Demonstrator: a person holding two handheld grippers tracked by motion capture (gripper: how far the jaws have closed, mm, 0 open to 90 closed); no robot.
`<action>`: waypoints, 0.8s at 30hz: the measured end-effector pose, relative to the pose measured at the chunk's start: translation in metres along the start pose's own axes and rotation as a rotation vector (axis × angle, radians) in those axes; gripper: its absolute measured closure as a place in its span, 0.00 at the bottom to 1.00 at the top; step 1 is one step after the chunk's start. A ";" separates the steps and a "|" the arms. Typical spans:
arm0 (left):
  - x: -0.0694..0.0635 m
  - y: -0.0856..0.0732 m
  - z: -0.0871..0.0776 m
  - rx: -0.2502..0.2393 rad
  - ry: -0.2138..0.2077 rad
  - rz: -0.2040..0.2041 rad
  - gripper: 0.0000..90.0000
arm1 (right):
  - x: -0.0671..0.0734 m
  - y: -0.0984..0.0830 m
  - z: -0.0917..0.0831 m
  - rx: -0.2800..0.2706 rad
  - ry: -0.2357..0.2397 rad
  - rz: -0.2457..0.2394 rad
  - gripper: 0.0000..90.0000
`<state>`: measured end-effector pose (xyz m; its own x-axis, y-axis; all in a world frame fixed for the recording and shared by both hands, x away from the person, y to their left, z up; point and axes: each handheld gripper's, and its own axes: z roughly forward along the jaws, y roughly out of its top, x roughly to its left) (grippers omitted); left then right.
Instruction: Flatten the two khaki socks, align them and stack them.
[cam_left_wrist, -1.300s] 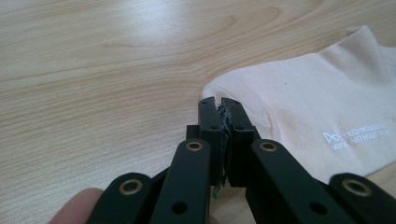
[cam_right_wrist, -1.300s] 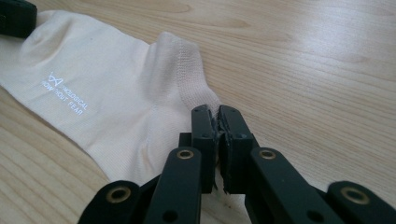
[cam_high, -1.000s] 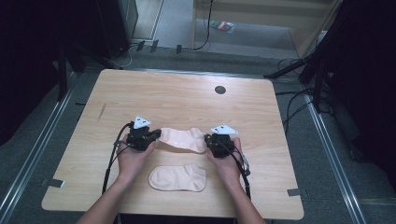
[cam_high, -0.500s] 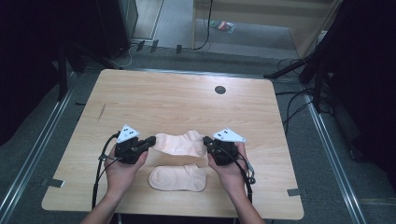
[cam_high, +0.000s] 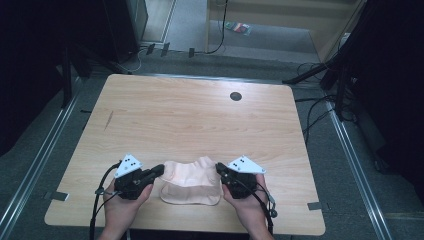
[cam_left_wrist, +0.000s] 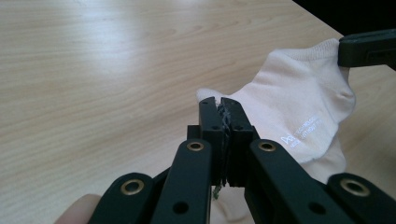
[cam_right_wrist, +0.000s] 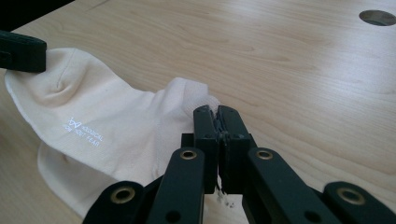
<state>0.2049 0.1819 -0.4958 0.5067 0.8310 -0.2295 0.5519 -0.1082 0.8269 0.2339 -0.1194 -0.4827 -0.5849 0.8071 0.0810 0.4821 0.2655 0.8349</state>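
Two cream ankle socks occupy the near edge of the wooden bench (cam_high: 190, 115). The upper sock (cam_high: 187, 170) is held off the surface between both grippers; the lower sock (cam_high: 192, 195) lies flat beneath and slightly nearer the person, partly covered by the held one.

The left gripper (cam_high: 159, 170) has its jaws closed on one end of the upper sock. In the left gripper view, fabric is pinched between the closed jaws and the sock (cam_left_wrist: 299, 116) stretches away to the other gripper's jaw at the far corner. The right gripper (cam_high: 219, 169) is likewise clamped on the opposite end; the right gripper view shows cloth caught in the closed jaws and printed lettering on the sock (cam_right_wrist: 93, 121) body. Both hands sit low at the bench edge, cables trailing back.

Judgement: the step in hand appears to be laying the held sock over the lower one so the pair matches. To do it well, both grips should hold even tension so the fabric hangs flat without a fold, and both ends should descend together, heel over heel and cuff over cuff. The held sock sags in the middle at present; a slight outward pull would remove the slack. Release should wait until the cloth rests fully on the lower sock, or an end may spring back.

A round cable port (cam_high: 235, 96) sits at the far side, well apart.
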 end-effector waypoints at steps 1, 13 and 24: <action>-0.001 -0.002 0.000 0.007 -0.001 0.007 1.00 | 0.002 -0.003 -0.003 0.001 0.001 0.001 0.98; -0.009 -0.035 0.005 0.084 0.014 0.026 0.99 | 0.010 -0.027 -0.003 0.015 0.005 -0.009 0.98; -0.006 -0.047 0.018 0.138 0.075 0.055 0.98 | 0.007 -0.040 0.004 0.082 0.015 0.019 0.98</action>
<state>0.1879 0.1724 -0.5426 0.4909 0.8596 -0.1422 0.6126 -0.2245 0.7578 0.2133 -0.1226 -0.5177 -0.5846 0.8044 0.1055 0.5447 0.2928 0.7859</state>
